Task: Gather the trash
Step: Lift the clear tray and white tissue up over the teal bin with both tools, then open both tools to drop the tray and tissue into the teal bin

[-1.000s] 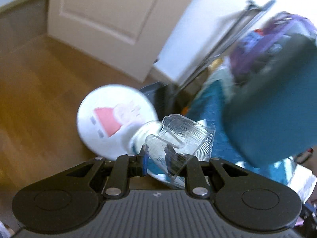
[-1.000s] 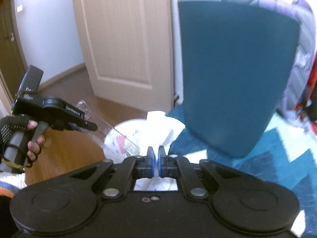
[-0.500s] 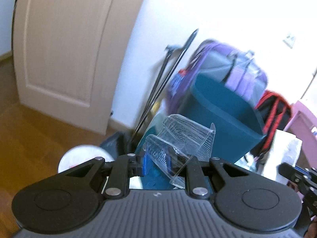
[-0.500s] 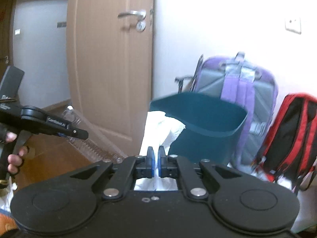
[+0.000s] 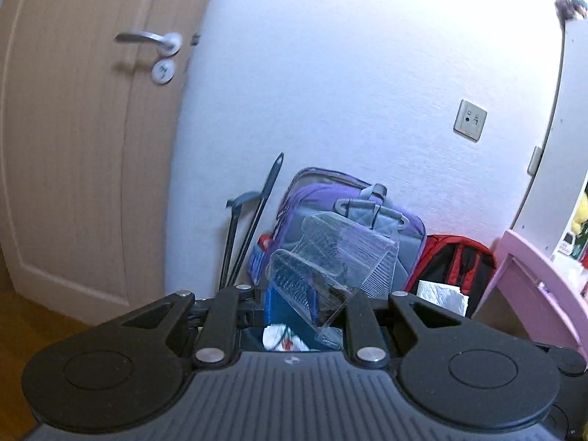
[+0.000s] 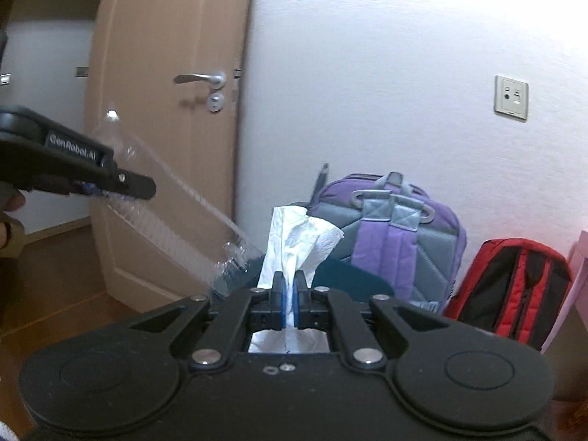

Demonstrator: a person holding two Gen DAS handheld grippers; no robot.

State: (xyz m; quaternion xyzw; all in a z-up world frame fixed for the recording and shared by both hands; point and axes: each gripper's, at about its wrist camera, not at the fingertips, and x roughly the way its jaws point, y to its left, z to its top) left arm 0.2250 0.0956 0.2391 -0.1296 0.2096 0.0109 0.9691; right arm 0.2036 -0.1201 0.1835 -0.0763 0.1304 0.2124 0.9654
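Observation:
My left gripper is shut on a clear ribbed plastic tray that sticks up and forward from its jaws. In the right wrist view the same left gripper comes in from the left, and the clear tray slants down toward the dark teal bin. My right gripper is shut on a crumpled white tissue that stands up just in front of the bin. In the left wrist view, white trash lies in the bin under the tray, and the tissue shows at the right.
A purple backpack and a red backpack lean on the white wall behind the bin. Black poles stand beside a wooden door. Pink furniture is at the right. There is a wooden floor at the lower left.
Both grippers have risen, each keeping its grip. The floor and the white round thing have dropped out of view. The bin now sits low under the fingers, and the wall and door handle fill the view.

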